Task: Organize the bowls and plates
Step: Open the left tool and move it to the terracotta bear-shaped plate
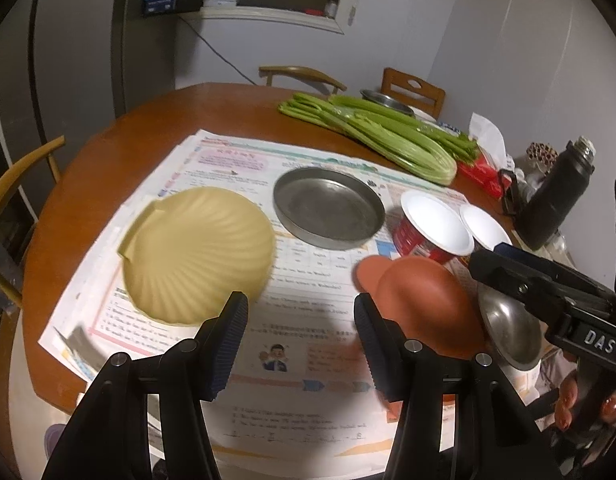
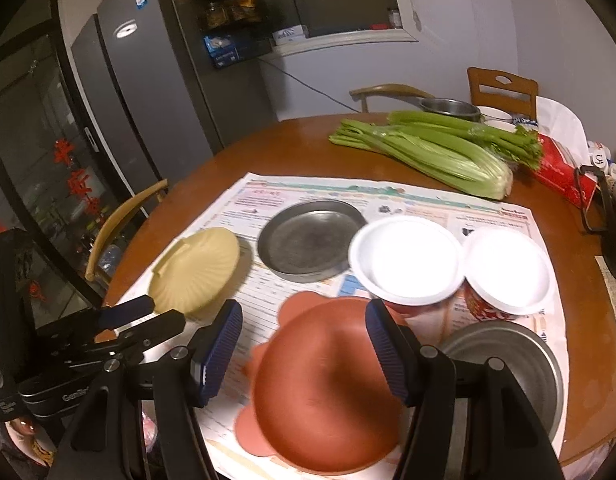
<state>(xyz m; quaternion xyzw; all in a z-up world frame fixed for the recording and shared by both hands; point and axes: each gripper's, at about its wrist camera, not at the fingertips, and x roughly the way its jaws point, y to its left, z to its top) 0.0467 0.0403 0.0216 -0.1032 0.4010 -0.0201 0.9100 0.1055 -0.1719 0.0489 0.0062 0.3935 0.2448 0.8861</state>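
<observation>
A cream shell-shaped plate point(image 1: 197, 256) point(image 2: 197, 270) lies on the newspaper at left. A round metal plate point(image 1: 328, 213) point(image 2: 310, 238) sits behind it. Two red paper bowls with white insides point(image 1: 434, 222) point(image 2: 406, 258), point(image 1: 484, 226) point(image 2: 508, 268) stand at right. A terracotta bowl point(image 1: 424, 300) point(image 2: 328, 392) lies upside down, next to an upside-down steel bowl point(image 1: 508, 328) point(image 2: 508, 364). My left gripper point(image 1: 299, 336) is open above the newspaper, near the shell plate. My right gripper point(image 2: 303, 348) is open, hovering over the terracotta bowl.
The round wooden table point(image 1: 227, 108) carries newspaper point(image 1: 299, 364), celery point(image 1: 380, 136) point(image 2: 436, 152), a black bottle point(image 1: 556, 196), a red packet point(image 2: 564, 168) and a steel pot point(image 2: 450, 108). Chairs point(image 1: 19, 184) point(image 2: 502, 88) ring the table. A fridge point(image 2: 147, 100) stands at back left.
</observation>
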